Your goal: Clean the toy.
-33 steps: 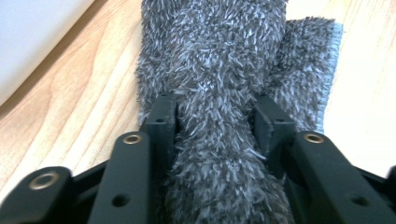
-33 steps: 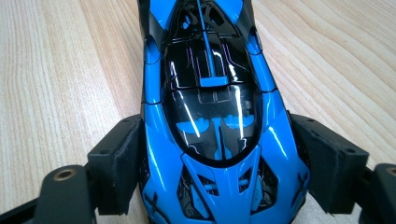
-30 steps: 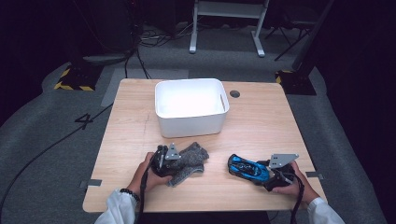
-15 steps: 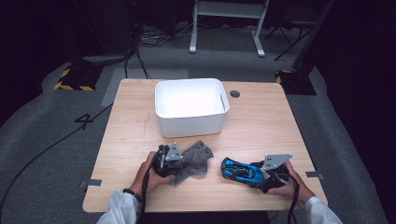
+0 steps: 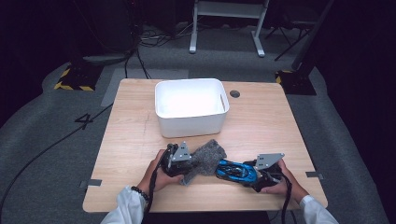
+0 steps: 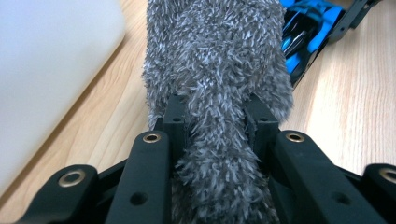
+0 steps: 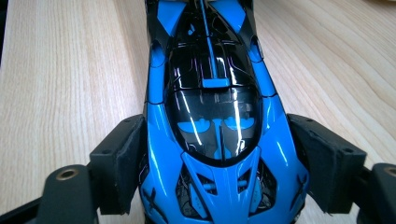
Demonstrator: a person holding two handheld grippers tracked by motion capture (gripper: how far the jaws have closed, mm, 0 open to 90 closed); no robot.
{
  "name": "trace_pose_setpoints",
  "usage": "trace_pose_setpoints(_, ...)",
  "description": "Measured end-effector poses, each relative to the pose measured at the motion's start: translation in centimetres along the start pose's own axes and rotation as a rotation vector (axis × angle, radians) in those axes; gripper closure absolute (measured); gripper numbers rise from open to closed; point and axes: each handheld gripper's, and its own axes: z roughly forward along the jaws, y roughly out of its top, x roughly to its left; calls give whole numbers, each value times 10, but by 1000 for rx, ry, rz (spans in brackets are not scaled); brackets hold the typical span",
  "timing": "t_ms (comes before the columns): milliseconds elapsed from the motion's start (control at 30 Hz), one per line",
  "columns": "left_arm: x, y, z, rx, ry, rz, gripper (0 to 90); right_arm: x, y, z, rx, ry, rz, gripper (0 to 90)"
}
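We have two things in hand at the near edge of the pale wooden worktop (image 5: 261, 121), and the relation that matters is how they lie toward each other. Our left hand-held gripper (image 5: 187, 164) has its jaws drawn tight on a shaggy grey microfibre cloth (image 5: 205, 158); in the left gripper view the pile bulges out between and ahead of the black pads, so the cloth (image 6: 217, 84) runs straight forward from that gripper. Our right hand-held gripper (image 5: 252, 175) clamps a glossy blue and black toy racing car (image 5: 236, 171) across its width, the pads set against both flanks, and the car's long axis carries on in line with the jaws, away from the right hand and toward the left one. From the left hand-held gripper the car (image 6: 310, 32) lies ahead and to the right, its far end just beside the cloth's free edge, perhaps touching; we cannot tell. The white rectangular plastic bin (image 5: 191, 106) stands beyond both, nearer the left hand-held gripper. We judge that wiping comes next: the cloth needs only a short sweep rightward along the car's length.
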Motion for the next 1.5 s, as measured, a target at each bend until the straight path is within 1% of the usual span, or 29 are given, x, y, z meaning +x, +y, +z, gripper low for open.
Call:
trace_pose_setpoints(167, -6, 11, 5, -18, -18, 21, 685, -1, 7, 8, -11, 10, -4, 238)
trace_pose_setpoints(267, -12, 19, 12, -26, -42, 43, 683, -2, 11, 13, -6, 14, -17, 238)
trace_pose_setpoints(333, -17, 25, 17, -28, -57, 63, 683, -2, 12, 16, -3, 15, -16, 237)
trace_pose_setpoints(400, -20, 29, 23, -19, -63, 75, 682, -2, 12, 17, -2, 18, -14, 237)
trace_pose_setpoints(500, -24, 35, 35, 1, -70, 87, 681, -2, 11, 18, -1, 23, -6, 237)
trace_pose_setpoints(567, -26, 37, 43, 29, -69, 99, 681, -2, 11, 19, -3, 23, -4, 236)
trace_pose_setpoints(633, -28, 37, 51, 75, -63, 106, 680, -3, 10, 18, -7, 25, 0, 235)
trace_pose_setpoints(667, -28, 36, 54, 92, -63, 110, 681, -3, 10, 18, -6, 25, 1, 235)
trace_pose_setpoints(700, -29, 34, 56, 104, -64, 106, 680, -3, 10, 18, -7, 26, 4, 234)
trace_pose_setpoints(733, -28, 34, 56, 97, -69, 98, 681, -4, 9, 17, -6, 27, 4, 233)
trace_pose_setpoints(867, -28, 33, 56, 110, -64, 100, 681, -4, 7, 16, -3, 31, 10, 229)
trace_pose_setpoints(933, -28, 32, 55, 116, -60, 106, 682, -3, 6, 14, 4, 22, -1, 226)
trace_pose_setpoints(967, -27, 32, 55, 111, -63, 100, 682, -4, 5, 13, 8, 22, 1, 226)
trace_pose_setpoints(1033, -25, 31, 54, 116, -68, 99, 682, -4, 3, 10, 14, 17, 5, 225)
trace_pose_setpoints(1100, -24, 30, 54, 105, -73, 92, 682, -4, 0, 7, 11, 14, 19, 223)
trace_pose_setpoints(1167, -24, 30, 54, 108, -75, 88, 682, -4, -1, 7, 5, 10, 8, 226)
trace_pose_setpoints(1267, -23, 31, 54, 107, -79, 86, 680, -4, 0, 8, 4, 20, -4, 244)
trace_pose_setpoints(1333, -23, 32, 55, 107, -84, 92, 678, -5, 0, 8, -1, 25, -6, 248)
trace_pose_setpoints(1400, -23, 34, 56, 110, -90, 87, 674, -5, 0, 8, 1, 28, -10, 250)
trace_pose_setpoints(1500, -24, 41, 59, 118, -106, 109, 664, -5, 1, 8, 1, 33, -14, 252)
